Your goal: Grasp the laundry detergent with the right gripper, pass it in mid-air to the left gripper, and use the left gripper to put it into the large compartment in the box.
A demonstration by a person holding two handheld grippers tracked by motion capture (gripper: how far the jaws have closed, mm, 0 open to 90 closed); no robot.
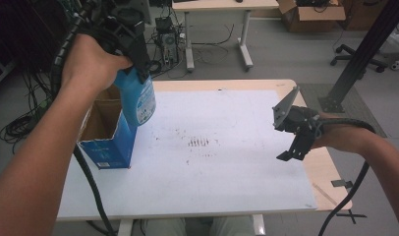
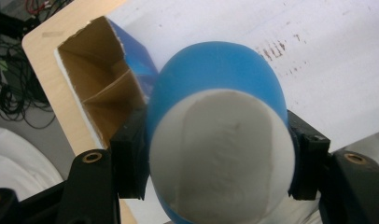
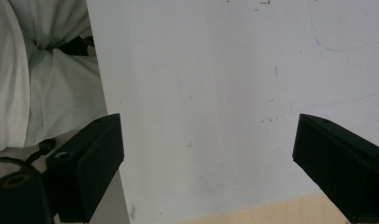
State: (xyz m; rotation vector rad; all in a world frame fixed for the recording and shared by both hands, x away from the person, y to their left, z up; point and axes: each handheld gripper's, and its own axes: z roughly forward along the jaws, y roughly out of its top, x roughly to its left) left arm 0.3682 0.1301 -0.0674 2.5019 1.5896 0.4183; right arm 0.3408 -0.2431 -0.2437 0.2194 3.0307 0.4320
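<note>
We see the left gripper (image 1: 138, 73) clamped on the blue bottle (image 1: 138, 101), which hangs almost straight up and down, bottom end lowest, just over the open blue box (image 1: 109, 147). The right gripper (image 1: 298, 142) hovers with jaws apart over the white mat (image 1: 227, 162).

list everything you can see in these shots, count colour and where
bottle: one, blue with a white base, held above the table beside the box, clamped in the left gripper
box: one, blue outside, brown inside, open top, upright on the table's left edge
white sheet: one, white with dark smudges, covering most of the table
table: one, light wood
left gripper: one, black, shut on the bottle
right gripper: one, black, jaws apart with nothing between them, above the table's right side
</note>
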